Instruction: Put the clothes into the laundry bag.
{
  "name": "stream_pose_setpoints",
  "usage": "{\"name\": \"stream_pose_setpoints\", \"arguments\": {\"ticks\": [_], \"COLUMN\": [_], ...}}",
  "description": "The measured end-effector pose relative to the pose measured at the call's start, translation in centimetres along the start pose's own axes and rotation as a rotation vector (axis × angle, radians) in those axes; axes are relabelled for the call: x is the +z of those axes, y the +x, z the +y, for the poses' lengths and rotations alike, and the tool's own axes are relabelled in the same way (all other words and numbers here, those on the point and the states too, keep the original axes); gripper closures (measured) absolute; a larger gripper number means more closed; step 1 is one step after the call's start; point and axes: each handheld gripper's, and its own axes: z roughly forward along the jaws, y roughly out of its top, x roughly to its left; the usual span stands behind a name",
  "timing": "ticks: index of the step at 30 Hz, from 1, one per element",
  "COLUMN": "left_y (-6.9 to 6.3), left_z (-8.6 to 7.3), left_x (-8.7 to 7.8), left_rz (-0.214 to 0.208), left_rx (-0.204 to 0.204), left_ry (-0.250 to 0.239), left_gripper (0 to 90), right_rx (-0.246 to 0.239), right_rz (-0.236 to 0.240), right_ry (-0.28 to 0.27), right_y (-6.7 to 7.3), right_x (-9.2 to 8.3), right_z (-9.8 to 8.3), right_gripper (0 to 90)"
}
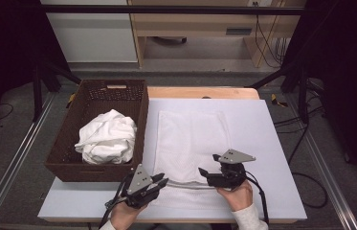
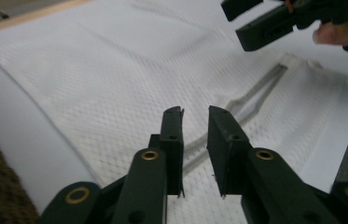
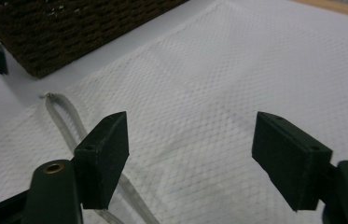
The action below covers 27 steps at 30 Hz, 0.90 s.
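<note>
Nearest the table's front edge: left gripper [image 1: 162, 180], held in the left hand [image 1: 124, 215], jaws pointing toward the middle of the near edge of a white mesh laundry bag [image 1: 190, 139]. In the left gripper view [image 2: 195, 122], jaws drawn close together with a narrow gap, hovering over the bag's zipper [image 2: 251, 95]; no pad seen pressing on cloth or zipper, so released, with nothing caught. Just beside, further right along the same edge: right gripper [image 1: 206, 168], held in the right hand [image 1: 236, 194], jaws pointing left toward the other gripper. In the right gripper view [image 3: 190, 140], jaws spread wide above the mesh, nothing between the pads, so released as well. Zipper [image 1: 185, 184] running as a pale strip along the bag's near edge, between the two grippers; seen in the right gripper view [image 3: 62, 119] curving from the bag's corner down past the left pad.

Further on: laundry bag lying flat on the white table cover [image 1: 267, 143], near the middle, reaching from the front edge toward the far side.

To the left, just beside the bag: dark brown woven basket [image 1: 68, 143] with a crumpled white cloth [image 1: 106, 136] inside.

Beyond: bare wooden table edge [image 1: 205, 92], then grey floor [image 1: 200, 69] and a pale wooden cabinet [image 1: 200, 24].
</note>
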Motion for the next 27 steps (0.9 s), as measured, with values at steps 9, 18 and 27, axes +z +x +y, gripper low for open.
{"name": "stream_pose_setpoints", "arguments": {"ticks": [9, 18, 27], "left_y": [-0.6, -1.4, -1.3], "left_z": [-1.7, -2.6, -2.6], "left_x": [2.7, 4.1, 4.1], "left_rz": [-0.070, -0.095, -0.104], "left_rx": [0.006, 0.042, 0.038], "left_ry": [0.111, 0.156, 0.157], "left_gripper": [88.5, 88.9, 88.8], "right_rx": [-0.072, -0.093, -0.119], "right_rz": [0.059, 0.098, 0.055], "right_ry": [0.127, 0.186, 0.207], "right_y": [2.1, 3.0, 3.1], "right_x": [2.0, 2.6, 3.1], "right_z": [-1.4, -2.5, -2.7], "right_gripper": [46.4, 61.9, 76.2]}}
